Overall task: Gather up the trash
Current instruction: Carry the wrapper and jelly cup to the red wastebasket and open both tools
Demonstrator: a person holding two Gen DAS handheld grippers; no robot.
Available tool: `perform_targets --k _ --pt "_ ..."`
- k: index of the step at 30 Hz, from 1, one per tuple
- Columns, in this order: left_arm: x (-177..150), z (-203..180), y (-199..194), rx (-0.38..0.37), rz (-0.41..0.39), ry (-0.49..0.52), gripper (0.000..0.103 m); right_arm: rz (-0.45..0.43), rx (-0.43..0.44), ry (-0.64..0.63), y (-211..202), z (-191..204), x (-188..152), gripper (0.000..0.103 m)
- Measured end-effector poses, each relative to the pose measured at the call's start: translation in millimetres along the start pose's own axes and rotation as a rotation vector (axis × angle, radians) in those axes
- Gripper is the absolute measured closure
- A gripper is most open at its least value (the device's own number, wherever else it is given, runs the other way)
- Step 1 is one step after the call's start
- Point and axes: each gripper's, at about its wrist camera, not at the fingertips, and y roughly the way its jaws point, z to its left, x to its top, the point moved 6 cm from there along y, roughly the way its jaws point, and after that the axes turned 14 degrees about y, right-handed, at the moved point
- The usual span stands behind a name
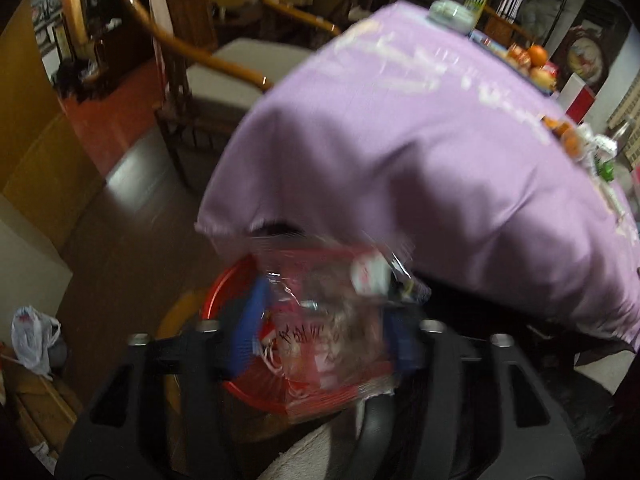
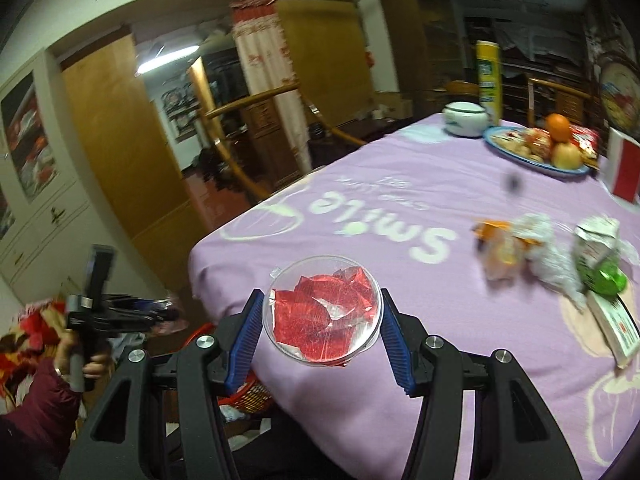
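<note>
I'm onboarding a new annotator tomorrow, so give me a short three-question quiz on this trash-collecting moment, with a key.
1. True or false: the right gripper is closed on a clear round plastic cup with red foil inside.
2. Multiple choice: in the left wrist view, the crumpled red-printed plastic wrapper between the left gripper's blue pads is over which thing? A) the blue fruit plate B) the red basket C) a chair seat
3. Fill in: the table is covered by a ____ cloth printed with the word "Smile".

Key: 1 true; 2 B; 3 purple.
</note>
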Motion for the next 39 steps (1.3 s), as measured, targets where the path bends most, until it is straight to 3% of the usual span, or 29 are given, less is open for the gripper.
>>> perform_targets --k 3,5,9,12,21,22,24,28,31,39 --pt "-5.1 6.1 3.4 0.026 -0.019 -0.004 0.011 0.036 0.018 -0.042 12.4 24.9 -3.0 0.047" --pt "-6.8 12.5 1.6 0.032 -0.042 -0.015 0.009 0.059 0.029 -0.065 19.7 38.6 -5.2 0.047" --pt "-8.2 25.6 -6.0 0.071 -0.074 -0.037 0.007 0.11 0.065 -0.107 34.2 66.9 -12.6 0.047" --pt "-10.9 42.0 -14.9 0.157 -0.104 -0.054 0.007 0.178 0.102 -0.149 53.7 94.8 -26.4 0.047" --pt "-30.8 91.6 -30.7 0.273 -0.186 -0.17 0.007 0.384 0.187 -0.267 123.4 172.2 -64.9 0.047" --pt "-33.9 97.3 -33.0 0.295 -0.195 -0.18 0.007 0.403 0.198 -0.273 131.2 180.1 -67.3 0.043" --pt "-39.0 106.0 -35.8 0.327 -0.205 -0.194 0.007 0.412 0.2 -0.271 139.1 186.2 -68.0 0.038" --pt "-44.8 110.5 -39.6 0.376 -0.225 -0.192 0.007 0.415 0.185 -0.265 146.6 185.9 -66.7 0.038" --pt "-45.5 105.9 -40.0 0.368 -0.26 -0.165 0.007 0.409 0.171 -0.252 148.1 180.7 -64.8 0.037" --pt "-28.2 75.0 -46.1 0.259 -0.301 -0.127 0.007 0.337 0.154 -0.207 131.0 157.3 -48.1 0.033"
